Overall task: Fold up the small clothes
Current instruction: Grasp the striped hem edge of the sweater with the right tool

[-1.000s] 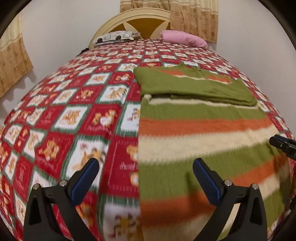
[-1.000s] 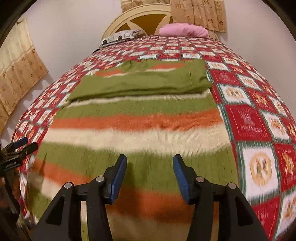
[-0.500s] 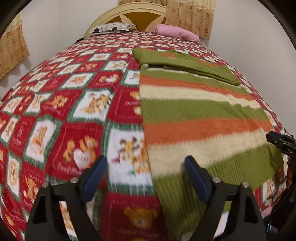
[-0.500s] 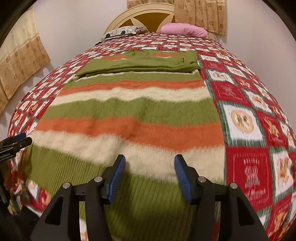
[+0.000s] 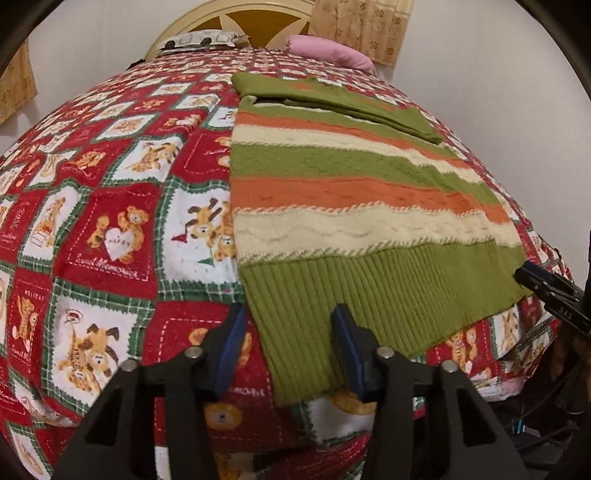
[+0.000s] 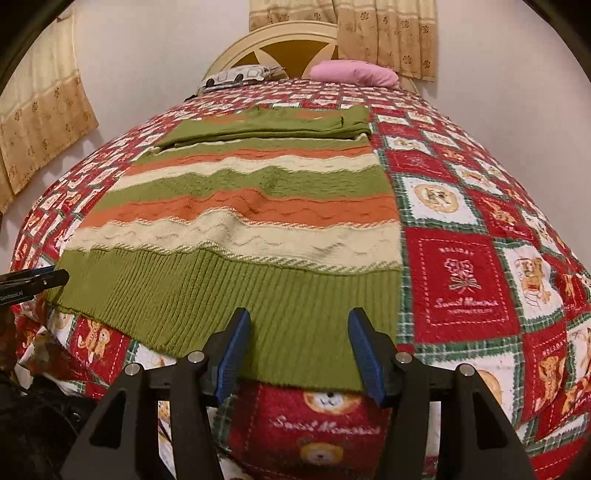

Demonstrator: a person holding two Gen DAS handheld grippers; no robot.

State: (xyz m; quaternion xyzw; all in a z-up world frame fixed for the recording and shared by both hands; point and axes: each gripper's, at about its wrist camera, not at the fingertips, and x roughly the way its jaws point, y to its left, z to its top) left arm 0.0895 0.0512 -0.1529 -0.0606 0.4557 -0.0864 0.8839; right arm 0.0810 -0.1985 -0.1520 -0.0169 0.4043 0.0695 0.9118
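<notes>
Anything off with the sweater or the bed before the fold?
Nothing stands out. The striped sweater lies flat on the bedspread, sleeves folded across its top, its ribbed hem at the bed's near edge.

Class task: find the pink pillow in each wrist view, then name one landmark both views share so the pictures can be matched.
Left wrist view: pink pillow at top, right of centre, by the headboard.
Right wrist view: pink pillow at top, right of centre, below the curtain.
Shared landmark: the striped sweater lying on the bed.

Teddy-bear quilt [image 5: 122, 236], pink pillow [image 6: 354, 73], curtains [image 6: 384, 33] — perhaps a headboard [image 6: 280, 40].
</notes>
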